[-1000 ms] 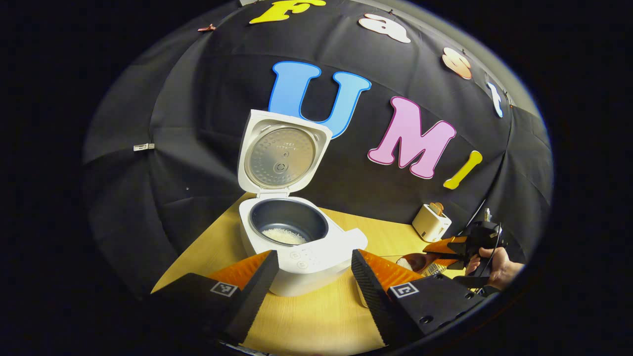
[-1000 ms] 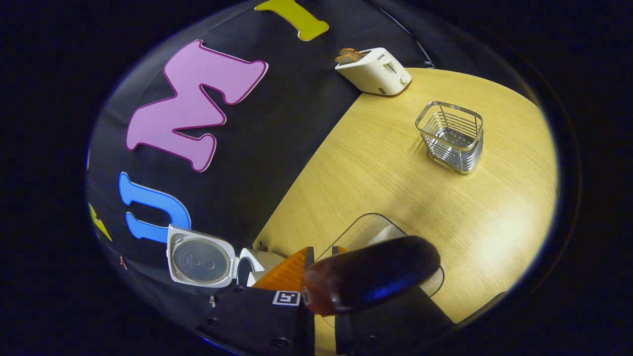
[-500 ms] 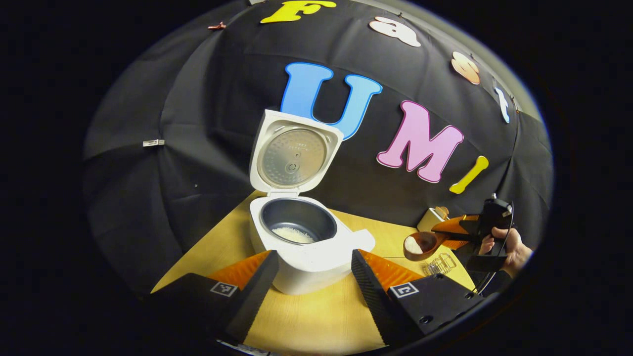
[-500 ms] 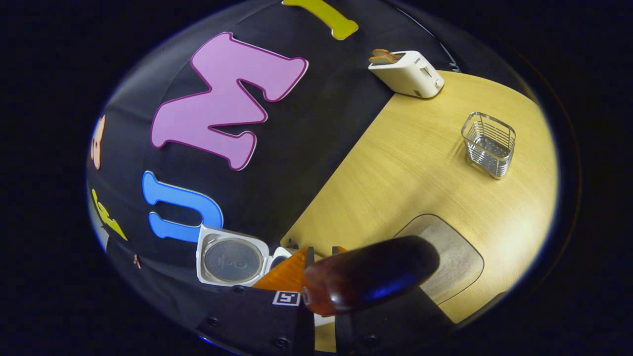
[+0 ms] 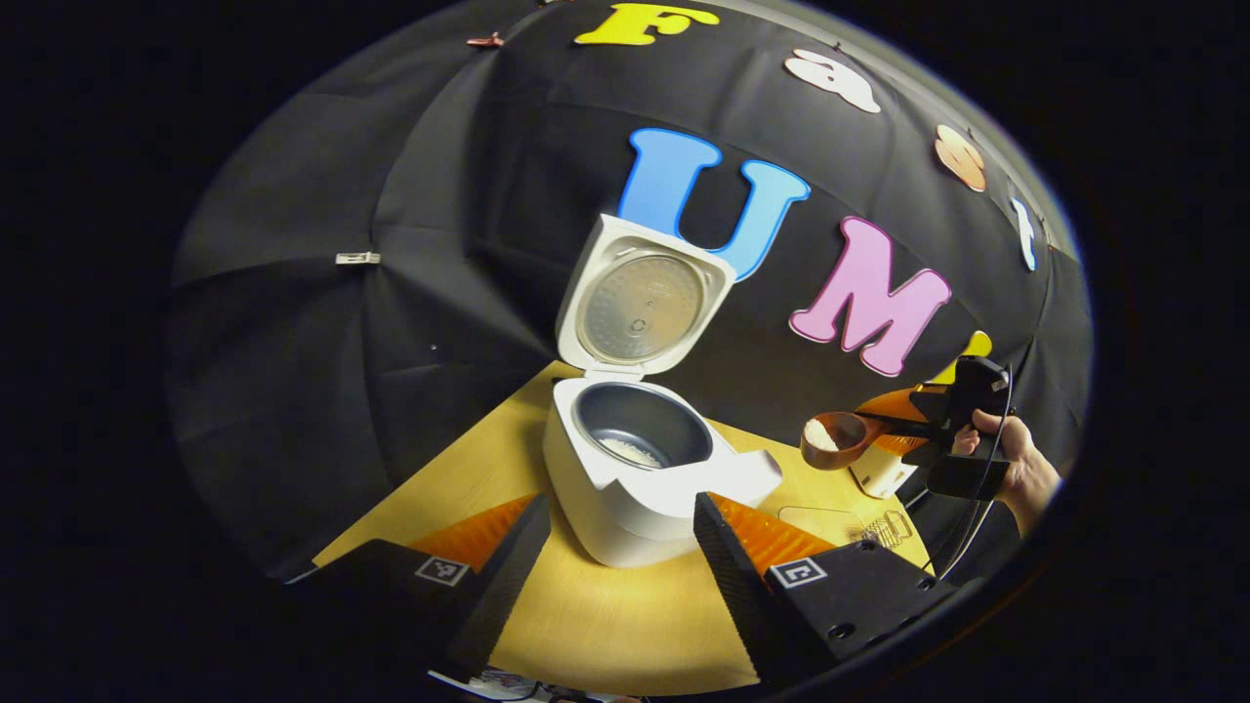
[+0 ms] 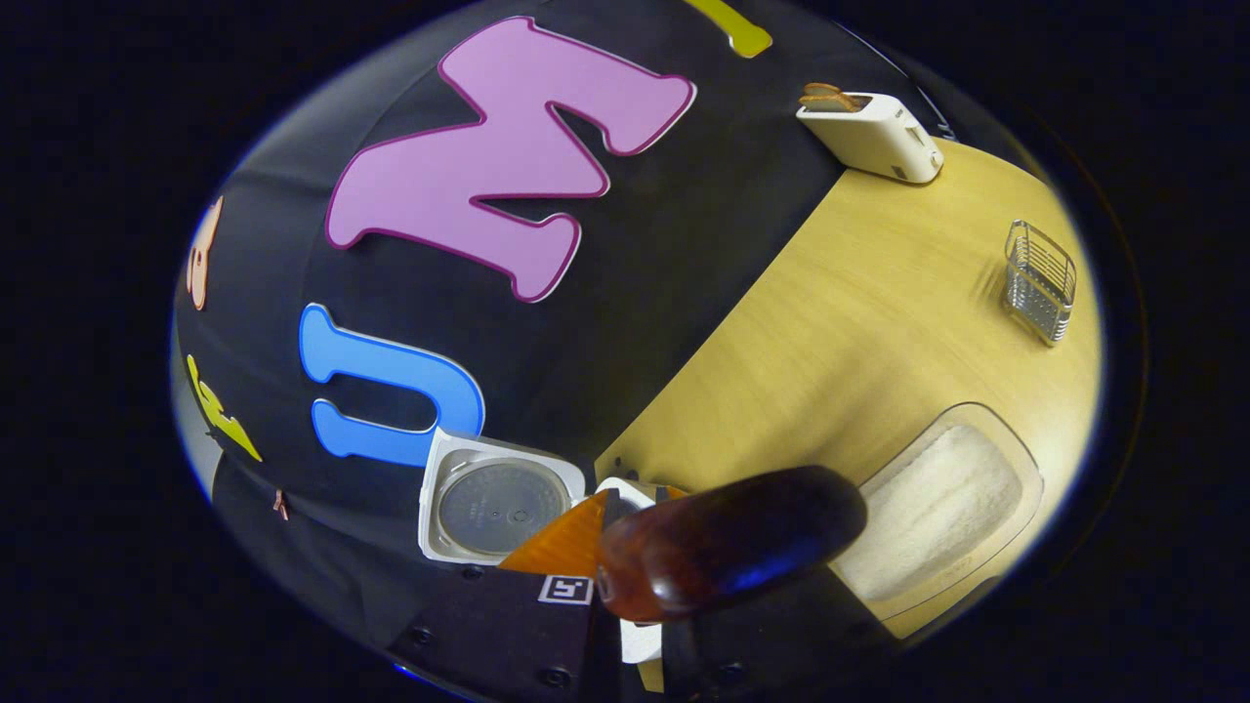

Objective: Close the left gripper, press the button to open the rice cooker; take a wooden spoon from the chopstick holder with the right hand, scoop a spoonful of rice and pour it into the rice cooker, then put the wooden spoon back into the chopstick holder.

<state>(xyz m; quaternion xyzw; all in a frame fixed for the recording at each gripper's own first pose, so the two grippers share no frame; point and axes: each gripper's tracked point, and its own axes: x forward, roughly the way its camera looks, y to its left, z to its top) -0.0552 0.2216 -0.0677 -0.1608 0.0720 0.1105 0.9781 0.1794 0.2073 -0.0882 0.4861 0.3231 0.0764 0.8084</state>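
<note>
While the rice cooker [image 5: 645, 469] sits in the middle of the left gripper view with its lid [image 5: 640, 298] standing straight up, the pot inside is open, and a little white rice lies at its bottom. That lid has to be up so more rice can go in. At the right of that view, the right gripper [image 5: 903, 425] is up in the air, held by a hand [image 5: 1016, 464], and it holds the wooden spoon [image 5: 835, 439] by the handle. The spoon's bowl faces up with a small heap of rice in it, so I think it is kept flat to stop the rice from falling out. It hangs to the right of the cooker, not yet over the pot. In the right gripper view the dark back of the spoon is at the bottom middle, with the fingers pressed tight on its handle. The clear rice tray [image 6: 937, 513] lies at the lower right, and the wire chopstick holder [image 6: 1040, 278] waits at the far right of the table [image 6: 859, 322], with no spoon in it. A toaster [image 6: 869, 132] stands at the top. The left gripper [image 5: 620, 547] has its two fingers wide apart at the bottom of its view, holding nothing, low in front of the cooker. I think the next job is to carry the spoon over the pot and tip it.
</note>
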